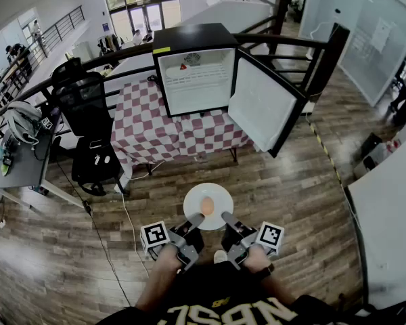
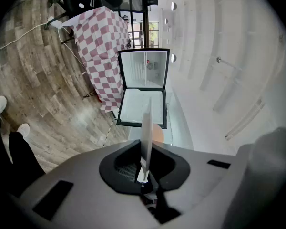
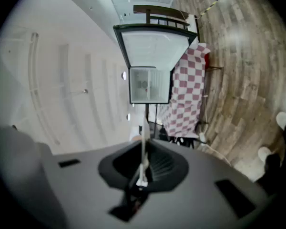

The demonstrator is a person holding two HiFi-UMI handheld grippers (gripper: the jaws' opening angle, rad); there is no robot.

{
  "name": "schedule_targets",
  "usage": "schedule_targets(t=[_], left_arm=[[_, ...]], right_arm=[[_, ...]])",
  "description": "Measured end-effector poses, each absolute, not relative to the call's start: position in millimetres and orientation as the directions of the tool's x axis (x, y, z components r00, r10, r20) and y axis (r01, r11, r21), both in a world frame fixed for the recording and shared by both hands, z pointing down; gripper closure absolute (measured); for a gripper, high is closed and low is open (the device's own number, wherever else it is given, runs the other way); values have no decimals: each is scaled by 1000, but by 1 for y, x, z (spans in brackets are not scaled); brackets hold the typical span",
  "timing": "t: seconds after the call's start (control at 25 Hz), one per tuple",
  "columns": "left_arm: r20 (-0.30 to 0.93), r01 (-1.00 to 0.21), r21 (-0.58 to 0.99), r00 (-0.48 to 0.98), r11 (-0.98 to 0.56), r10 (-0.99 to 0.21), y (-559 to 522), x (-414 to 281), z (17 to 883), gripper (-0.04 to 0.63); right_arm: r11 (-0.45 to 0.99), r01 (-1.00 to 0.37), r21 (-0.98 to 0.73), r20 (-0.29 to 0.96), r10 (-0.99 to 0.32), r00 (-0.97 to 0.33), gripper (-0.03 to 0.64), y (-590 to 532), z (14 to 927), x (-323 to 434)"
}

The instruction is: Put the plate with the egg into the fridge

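A white plate [image 1: 220, 196] with a brown egg [image 1: 207, 205] on it hangs level above the wood floor. My left gripper [image 1: 197, 218] is shut on the plate's near left rim. At the near right rim my right gripper [image 1: 225, 217] is shut on the plate as well. In the left gripper view the plate [image 2: 146, 137] shows edge-on between the jaws, with the egg [image 2: 157, 133] behind it. The right gripper view also has the plate [image 3: 144, 149] edge-on. Ahead, the small black fridge [image 1: 193, 73] stands on a checkered table [image 1: 149, 131], its door [image 1: 262, 103] swung open to the right, its white shelves [image 1: 196, 80] almost bare.
A black office chair [image 1: 88, 124] stands left of the table, beside a grey desk [image 1: 24, 158] with a helmet on it. A white cable [image 1: 132, 229] runs across the floor. A dark railing [image 1: 304, 53] passes behind the fridge. A white counter [image 1: 392, 215] fills the right.
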State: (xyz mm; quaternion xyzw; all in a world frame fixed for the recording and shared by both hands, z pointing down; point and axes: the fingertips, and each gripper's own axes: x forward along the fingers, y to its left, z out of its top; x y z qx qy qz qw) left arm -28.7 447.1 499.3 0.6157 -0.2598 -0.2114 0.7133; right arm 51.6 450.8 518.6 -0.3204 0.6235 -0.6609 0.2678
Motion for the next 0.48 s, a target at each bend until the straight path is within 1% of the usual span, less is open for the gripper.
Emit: schedule_targets(t=[0.12, 0.28, 0.36, 0.48], left_arm=[[99, -6, 989, 771, 148, -630, 445, -11, 499, 560], [92, 10, 988, 767, 154, -635, 448, 11, 501, 561], [80, 29, 987, 759, 156, -646, 449, 19, 503, 561], [82, 40, 986, 740, 165, -668, 451, 23, 503, 560]], right_arm=[[-61, -64, -996, 88, -743, -664, 574, 448, 515, 69], [26, -152, -988, 86, -722, -686, 574, 447, 507, 89], [67, -138, -988, 50, -709, -704, 574, 445, 502, 96], [82, -85, -993, 5, -688, -726, 574, 441, 502, 99]])
